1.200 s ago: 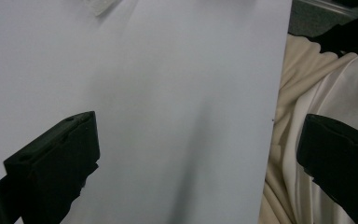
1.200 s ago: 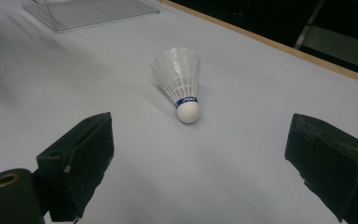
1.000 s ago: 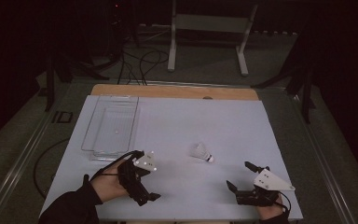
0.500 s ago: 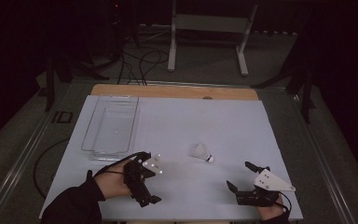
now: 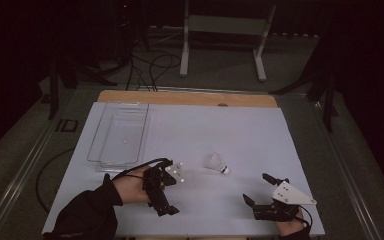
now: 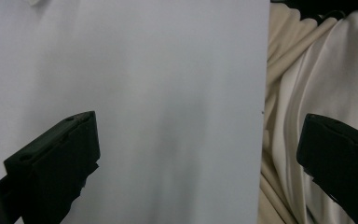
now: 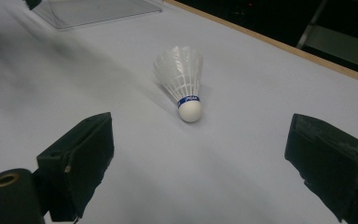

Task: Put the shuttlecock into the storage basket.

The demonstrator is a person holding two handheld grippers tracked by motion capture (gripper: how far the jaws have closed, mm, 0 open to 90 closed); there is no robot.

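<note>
A white shuttlecock point(image 5: 216, 163) lies on its side in the middle of the pale table sheet point(image 5: 240, 135), its cork tip toward the right front. The right gripper view has the shuttlecock point(image 7: 182, 79) ahead, cork end facing the camera. My right gripper point(image 5: 257, 188) rests near the front right edge, open, a short way behind the shuttlecock and not touching it; its jaws point(image 7: 200, 154) stand wide apart. My left gripper point(image 5: 166, 200) is held left of the shuttlecock, open with nothing between the jaws point(image 6: 196, 154), over bare sheet by the table's edge.
A clear plastic tray point(image 5: 120, 132) stands at the left back of the sheet, and the tray point(image 7: 98, 9) also shows far off. A wooden strip point(image 5: 185, 97) borders the far edge. Cream cloth point(image 6: 317, 93) lies beyond the table edge. Stands and cables are on the floor behind.
My left gripper has shifted a little to the right, toward the shuttlecock, and turned in the hand. The right gripper and the shuttlecock have stayed where they were.
</note>
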